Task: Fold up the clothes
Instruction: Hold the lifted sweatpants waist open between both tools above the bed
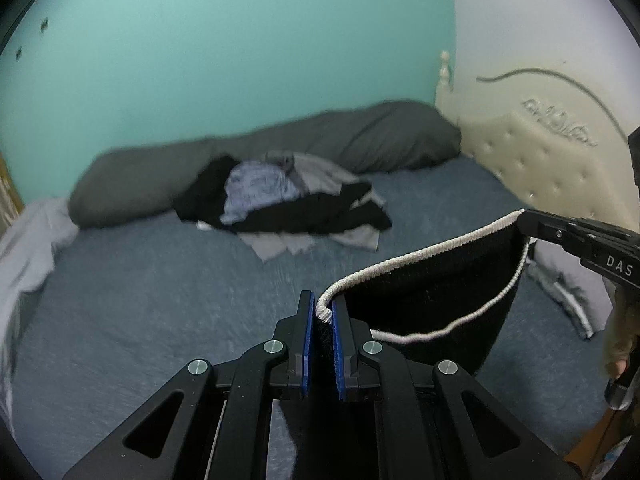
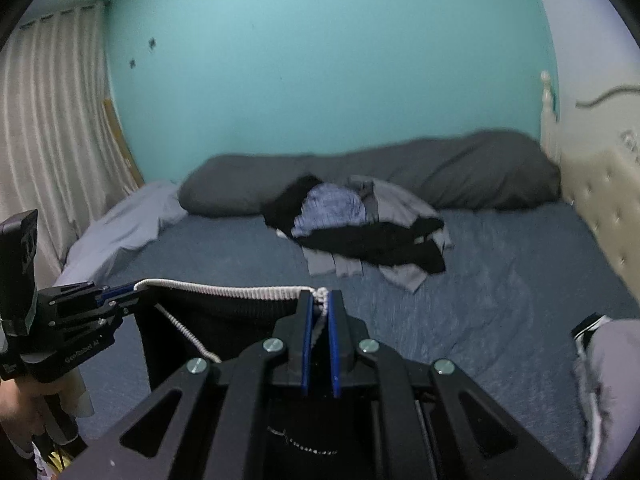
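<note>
A black garment (image 1: 432, 304) with a white ribbed edge hangs stretched between both grippers above the blue bedsheet (image 1: 152, 300). My left gripper (image 1: 322, 312) is shut on one corner of that white edge. My right gripper (image 2: 319, 300) is shut on the other corner; it also shows at the right of the left wrist view as the right gripper (image 1: 528, 222). In the right wrist view the black garment (image 2: 224, 320) hangs down to the left, with the left gripper (image 2: 120, 296) pinching its far end. The lower part of the cloth is hidden behind the gripper bodies.
A heap of dark, grey and blue clothes (image 1: 288, 204) lies mid-bed before a long grey pillow (image 1: 280, 152). A cream tufted headboard (image 1: 540, 160) stands at the right, a pale sheet (image 2: 120, 228) and curtain (image 2: 52, 120) at the left. Grey folded cloth (image 2: 608, 380) lies near right.
</note>
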`<control>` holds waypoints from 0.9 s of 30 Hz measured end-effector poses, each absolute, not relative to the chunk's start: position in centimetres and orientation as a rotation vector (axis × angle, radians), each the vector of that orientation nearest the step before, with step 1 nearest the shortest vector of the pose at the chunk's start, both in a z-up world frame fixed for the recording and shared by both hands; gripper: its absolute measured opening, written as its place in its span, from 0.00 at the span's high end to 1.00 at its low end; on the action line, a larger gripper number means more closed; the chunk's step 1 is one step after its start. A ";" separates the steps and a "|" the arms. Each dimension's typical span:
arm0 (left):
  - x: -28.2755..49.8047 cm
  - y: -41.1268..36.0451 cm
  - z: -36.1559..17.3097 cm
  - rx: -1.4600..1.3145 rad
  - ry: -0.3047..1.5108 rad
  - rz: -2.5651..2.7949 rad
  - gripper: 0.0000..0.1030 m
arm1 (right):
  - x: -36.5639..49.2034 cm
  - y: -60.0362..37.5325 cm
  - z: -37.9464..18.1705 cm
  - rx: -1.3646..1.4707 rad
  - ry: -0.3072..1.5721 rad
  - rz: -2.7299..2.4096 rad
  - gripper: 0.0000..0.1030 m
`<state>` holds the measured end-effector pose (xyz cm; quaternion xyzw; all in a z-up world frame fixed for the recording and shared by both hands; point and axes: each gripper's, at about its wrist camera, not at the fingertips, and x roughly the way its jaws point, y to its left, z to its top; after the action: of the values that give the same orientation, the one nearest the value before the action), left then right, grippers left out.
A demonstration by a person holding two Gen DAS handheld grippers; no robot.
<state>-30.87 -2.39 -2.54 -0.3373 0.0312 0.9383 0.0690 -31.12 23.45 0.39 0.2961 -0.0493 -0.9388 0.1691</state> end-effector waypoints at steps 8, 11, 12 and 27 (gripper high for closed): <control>-38.4 -3.9 -11.0 -1.150 0.054 2.787 0.91 | -38.4 22.5 -8.4 0.989 -0.157 -2.619 0.93; -41.3 -4.5 -13.8 -1.193 0.048 2.774 0.91 | -40.9 22.1 -11.0 1.033 -0.174 -2.606 0.93; -42.0 -4.6 -14.5 -1.203 0.052 2.770 0.91 | -41.8 22.0 -11.8 1.046 -0.186 -2.601 0.93; -51.3 -7.0 -15.1 -1.214 0.025 2.813 0.92 | -51.6 20.5 -13.6 1.027 -0.238 -2.643 0.93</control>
<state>-51.33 -7.00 -15.06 -0.3960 0.0082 0.9174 0.0387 -51.63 20.51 -13.59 0.3569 -0.0826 -0.9187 0.1476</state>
